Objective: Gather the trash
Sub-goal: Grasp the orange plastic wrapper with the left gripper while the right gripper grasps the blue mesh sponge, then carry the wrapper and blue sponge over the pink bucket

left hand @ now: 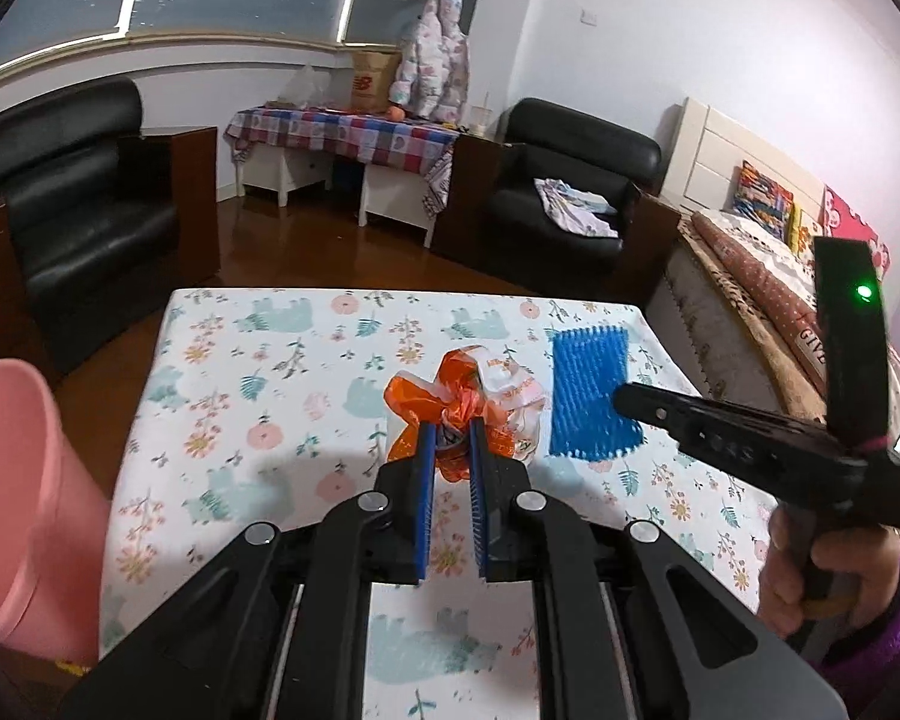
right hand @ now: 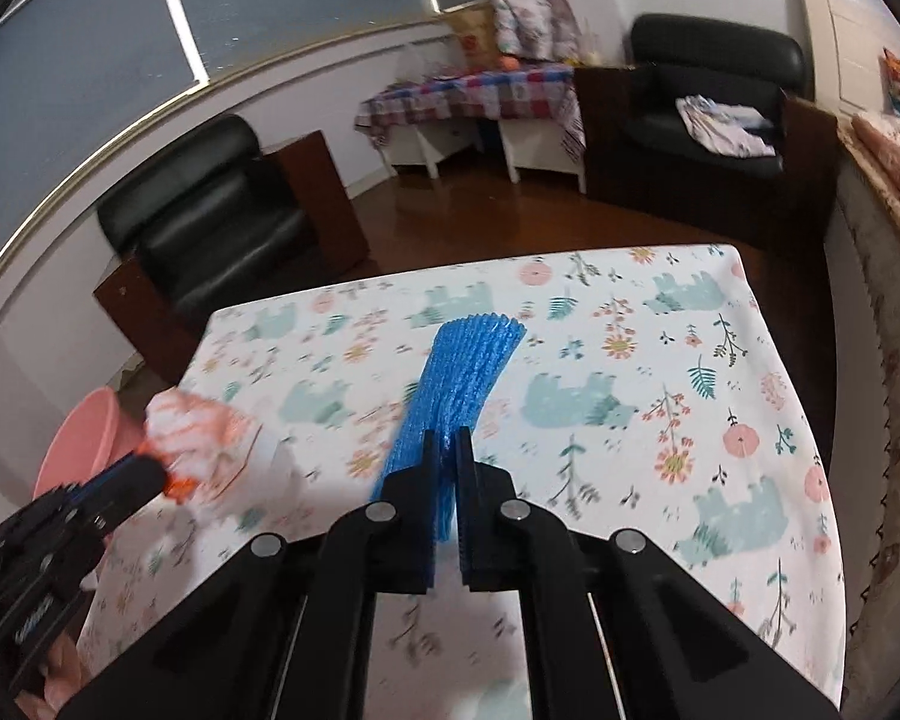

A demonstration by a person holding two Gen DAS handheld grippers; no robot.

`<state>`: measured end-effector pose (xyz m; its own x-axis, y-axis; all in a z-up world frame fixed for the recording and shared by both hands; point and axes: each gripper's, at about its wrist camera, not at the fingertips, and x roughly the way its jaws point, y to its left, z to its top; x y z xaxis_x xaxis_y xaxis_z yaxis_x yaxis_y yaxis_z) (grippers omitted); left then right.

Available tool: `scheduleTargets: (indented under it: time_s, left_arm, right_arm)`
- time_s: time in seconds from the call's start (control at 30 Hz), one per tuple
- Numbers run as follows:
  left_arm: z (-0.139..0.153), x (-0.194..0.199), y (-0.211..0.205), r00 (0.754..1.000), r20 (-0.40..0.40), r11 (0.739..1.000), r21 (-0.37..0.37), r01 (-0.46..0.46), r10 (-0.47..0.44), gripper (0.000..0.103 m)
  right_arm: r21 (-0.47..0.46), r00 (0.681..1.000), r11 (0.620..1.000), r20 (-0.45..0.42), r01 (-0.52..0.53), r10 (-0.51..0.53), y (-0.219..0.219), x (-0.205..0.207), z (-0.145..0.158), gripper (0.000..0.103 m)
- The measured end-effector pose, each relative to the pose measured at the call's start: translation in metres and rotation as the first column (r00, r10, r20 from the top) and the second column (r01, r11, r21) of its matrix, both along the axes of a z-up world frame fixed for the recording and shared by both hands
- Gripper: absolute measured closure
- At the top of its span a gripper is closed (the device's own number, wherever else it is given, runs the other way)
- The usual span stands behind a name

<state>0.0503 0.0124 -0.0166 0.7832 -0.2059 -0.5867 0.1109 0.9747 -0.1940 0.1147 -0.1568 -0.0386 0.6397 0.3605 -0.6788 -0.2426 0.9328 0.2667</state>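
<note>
My left gripper is shut on a crumpled orange and white plastic bag above the floral tablecloth; the bag also shows blurred at the left of the right wrist view. My right gripper is shut on a blue foam net sleeve, which hangs forward over the table. In the left wrist view the blue sleeve shows to the right of the bag, with the right gripper on its near edge. A pink bin stands on the floor at the table's left side.
The table has a floral cloth with bears. Black armchairs stand beyond it, with a checked-cloth side table between them. A bed runs along the right. The pink bin also shows in the right wrist view.
</note>
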Motion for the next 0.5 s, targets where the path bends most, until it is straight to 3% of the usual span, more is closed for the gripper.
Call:
scheduleTargets:
  time_s: [0.3, 0.5]
  left_arm:
    - [0.01, -0.033, 0.009, 0.992, 0.044, 0.992, 0.039, -0.122, 0.12, 0.093]
    - [0.021, -0.057, 0.006, 0.985, 0.089, 0.986, 0.058, -0.155, 0.15, 0.093]
  right_arm:
    - [-0.05, 0.994, 0.995, 0.053, -0.091, 0.094, 0.021, -0.055, 0.017, 0.098]
    - [-0.072, 0.987, 0.989, 0.087, -0.131, 0.137, 0.03, -0.085, 0.03, 0.098]
